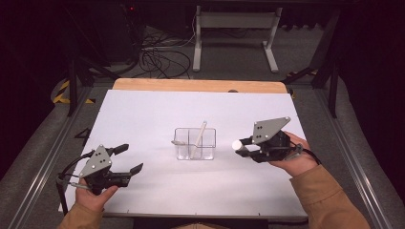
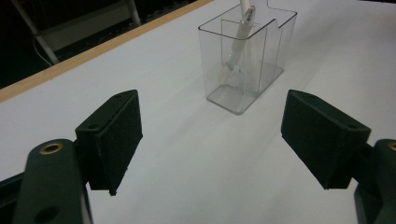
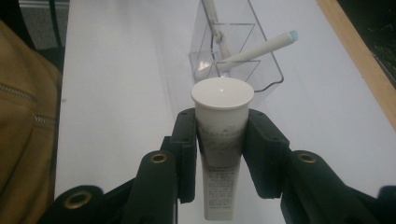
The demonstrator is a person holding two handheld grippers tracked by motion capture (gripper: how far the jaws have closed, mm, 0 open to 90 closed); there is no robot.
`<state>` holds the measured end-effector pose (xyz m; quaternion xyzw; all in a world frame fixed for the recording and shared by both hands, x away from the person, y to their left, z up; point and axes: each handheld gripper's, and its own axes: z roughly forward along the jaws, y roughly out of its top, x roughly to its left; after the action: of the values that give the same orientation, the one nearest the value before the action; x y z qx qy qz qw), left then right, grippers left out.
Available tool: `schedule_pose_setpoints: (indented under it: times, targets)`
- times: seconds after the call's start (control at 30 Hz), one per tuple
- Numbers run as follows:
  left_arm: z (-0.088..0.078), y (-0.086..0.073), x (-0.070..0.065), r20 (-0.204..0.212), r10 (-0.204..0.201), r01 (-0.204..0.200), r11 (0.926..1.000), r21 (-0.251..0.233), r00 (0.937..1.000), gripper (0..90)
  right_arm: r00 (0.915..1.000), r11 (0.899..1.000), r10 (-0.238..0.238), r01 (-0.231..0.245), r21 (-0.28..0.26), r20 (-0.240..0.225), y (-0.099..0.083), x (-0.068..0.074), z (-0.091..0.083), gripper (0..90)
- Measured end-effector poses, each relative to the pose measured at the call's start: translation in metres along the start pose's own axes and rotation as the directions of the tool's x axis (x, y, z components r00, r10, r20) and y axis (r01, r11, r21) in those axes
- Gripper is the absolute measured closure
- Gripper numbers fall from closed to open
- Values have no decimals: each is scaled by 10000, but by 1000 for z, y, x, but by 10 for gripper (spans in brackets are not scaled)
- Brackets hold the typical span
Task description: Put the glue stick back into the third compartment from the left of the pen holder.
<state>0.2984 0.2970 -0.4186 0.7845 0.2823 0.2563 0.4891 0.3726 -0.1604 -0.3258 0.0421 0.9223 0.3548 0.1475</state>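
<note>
A white table top is lying under even light, its wooden far edge showing at twelve o'clock. Beyond it, a white metal frame is standing on grey floor, black cables are tangling at eleven o'clock, and darkness is surrounding everything.

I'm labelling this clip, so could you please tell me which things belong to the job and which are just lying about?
In the job:
- white tube, gripped by the right tool
- clear divided holder
- white pen leaning in it
- left tool, open

Lying about:
- cables on the floor
- white stand beyond the table
</note>
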Motion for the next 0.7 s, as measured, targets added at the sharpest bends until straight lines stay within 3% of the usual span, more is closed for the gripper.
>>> schedule_pose_setpoints:
  times: [0.23,0.7]
  targets:
    - [0,0,0,0,-2,2,10000,-6,10000,213,9983,9974,515,-500,-522,278,7,-6,-1,670]
    - [-1,0,0,-15,26,-26,10000,-28,10000,213,9883,9814,1414,-1324,-1389,568,18,-14,5,670]
